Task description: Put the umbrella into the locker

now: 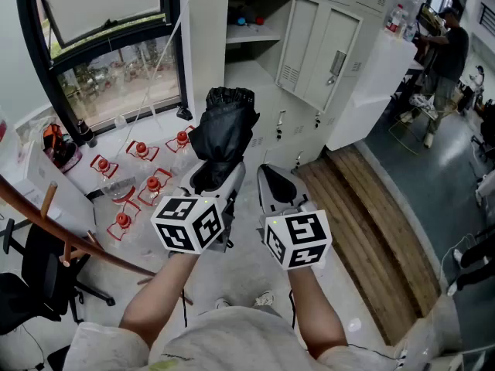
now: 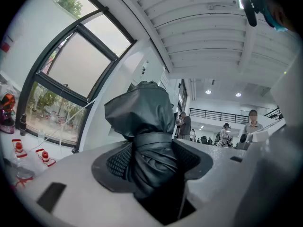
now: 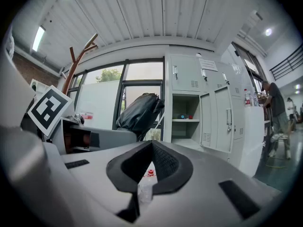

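Two grippers sit mid-frame in the head view. The left gripper (image 1: pixel 219 172) is clamped on a folded black umbrella (image 1: pixel 224 126) that sticks out past its jaws, and the right gripper (image 1: pixel 272 178) is closed and empty. Pale floor lies beneath, and the grey locker (image 1: pixel 309 45) at upper middle has one compartment open. In the left gripper view, the jaws stand wide and press the umbrella's strapped, crumpled fabric. In the right gripper view, the jaw tips meet on nothing, and the umbrella shows left of the locker's open shelves.
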Tool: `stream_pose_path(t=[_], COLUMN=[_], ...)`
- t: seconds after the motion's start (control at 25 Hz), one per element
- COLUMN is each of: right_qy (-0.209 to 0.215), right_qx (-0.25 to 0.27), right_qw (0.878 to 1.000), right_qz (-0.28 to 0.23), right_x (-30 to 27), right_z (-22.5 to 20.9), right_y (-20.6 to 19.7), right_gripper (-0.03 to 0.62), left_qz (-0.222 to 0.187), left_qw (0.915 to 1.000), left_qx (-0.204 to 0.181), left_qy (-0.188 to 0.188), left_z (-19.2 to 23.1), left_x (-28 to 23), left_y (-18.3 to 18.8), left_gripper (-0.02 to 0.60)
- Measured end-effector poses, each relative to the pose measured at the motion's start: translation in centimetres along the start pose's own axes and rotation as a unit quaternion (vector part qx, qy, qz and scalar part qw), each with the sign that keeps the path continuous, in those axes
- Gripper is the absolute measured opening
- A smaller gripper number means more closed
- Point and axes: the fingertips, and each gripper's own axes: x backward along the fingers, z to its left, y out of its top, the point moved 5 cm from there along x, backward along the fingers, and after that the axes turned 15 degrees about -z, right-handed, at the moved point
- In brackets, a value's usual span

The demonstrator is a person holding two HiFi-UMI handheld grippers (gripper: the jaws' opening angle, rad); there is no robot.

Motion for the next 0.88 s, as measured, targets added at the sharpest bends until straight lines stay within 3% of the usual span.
stream_pose_path(t=[0.88], right_qy=[-0.005], right_qx=[-0.007], right_qw=[1.0], right_qz=[-0.001], right_x=[-1.8], right_z=[0.1], right_y=[-1.2], right_gripper=[0.003], left_qz=[0.008], left_qw=[0.9999], left_qx=[0.008], left_qy=[-0.005], left_z=[2.1], left_x=[-1.1], left_y=[-0.5], left_gripper=[0.252])
